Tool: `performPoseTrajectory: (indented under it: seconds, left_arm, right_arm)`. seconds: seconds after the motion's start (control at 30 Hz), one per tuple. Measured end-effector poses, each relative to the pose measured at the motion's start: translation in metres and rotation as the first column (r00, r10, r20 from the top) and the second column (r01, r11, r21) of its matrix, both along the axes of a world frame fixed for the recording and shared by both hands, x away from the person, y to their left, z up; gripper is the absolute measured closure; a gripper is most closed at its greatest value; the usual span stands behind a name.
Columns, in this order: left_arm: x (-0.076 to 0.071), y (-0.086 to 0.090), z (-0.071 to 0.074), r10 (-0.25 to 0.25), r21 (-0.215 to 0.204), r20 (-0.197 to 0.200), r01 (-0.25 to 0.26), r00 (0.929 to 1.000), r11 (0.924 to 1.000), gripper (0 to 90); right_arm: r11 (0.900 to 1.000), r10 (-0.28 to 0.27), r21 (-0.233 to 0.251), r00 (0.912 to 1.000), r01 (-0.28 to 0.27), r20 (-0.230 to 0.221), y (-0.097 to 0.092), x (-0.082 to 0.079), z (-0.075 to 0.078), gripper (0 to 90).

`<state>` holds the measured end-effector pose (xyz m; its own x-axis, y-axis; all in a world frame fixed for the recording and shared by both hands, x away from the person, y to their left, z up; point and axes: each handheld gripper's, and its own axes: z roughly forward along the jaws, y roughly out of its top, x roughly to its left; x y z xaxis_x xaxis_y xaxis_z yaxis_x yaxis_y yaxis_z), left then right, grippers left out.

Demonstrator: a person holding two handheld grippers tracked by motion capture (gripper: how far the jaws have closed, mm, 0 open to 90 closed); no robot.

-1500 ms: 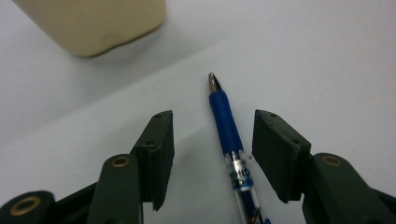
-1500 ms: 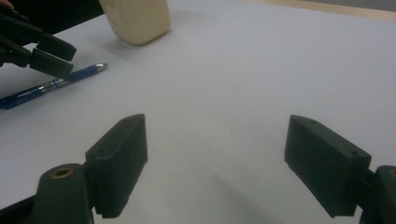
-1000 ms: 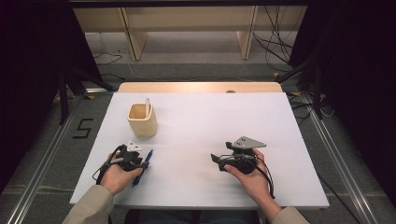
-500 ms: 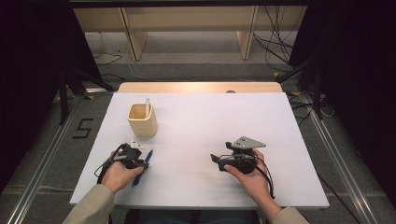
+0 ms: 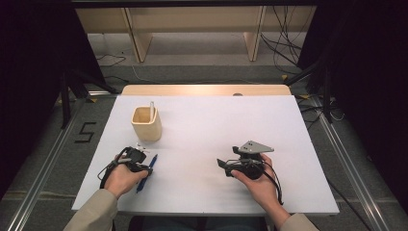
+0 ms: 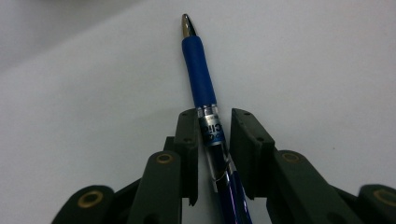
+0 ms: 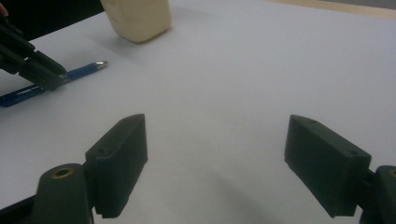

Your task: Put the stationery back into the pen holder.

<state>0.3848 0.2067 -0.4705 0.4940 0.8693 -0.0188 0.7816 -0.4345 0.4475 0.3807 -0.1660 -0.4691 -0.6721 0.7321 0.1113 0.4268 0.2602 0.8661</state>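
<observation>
step: left hand-held gripper closing around blue pen lying flat on surface, one pad touching, other just clear | right hand-held gripper idling wide open, empty | next: finishing squeeze, lifting toward wooden cup

The blue pen's rear end is running off the bottom edge behind the left gripper; the wooden cup's top is getting cropped.
</observation>
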Motion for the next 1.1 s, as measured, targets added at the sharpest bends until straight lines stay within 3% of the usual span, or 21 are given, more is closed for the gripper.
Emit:
performPoseTrajectory:
  seconds: [1.1]
  left_arm:
    - [0.0003,-0.0034,0.0011,0.032,0.016,-0.015,-0.032,0.9994,0.9994,78.1]
  right_arm:
    - [1.0000,0.001,-0.002,1.0000,-0.001,0.000,0.0000,0.0000,-0.0001,22.1]
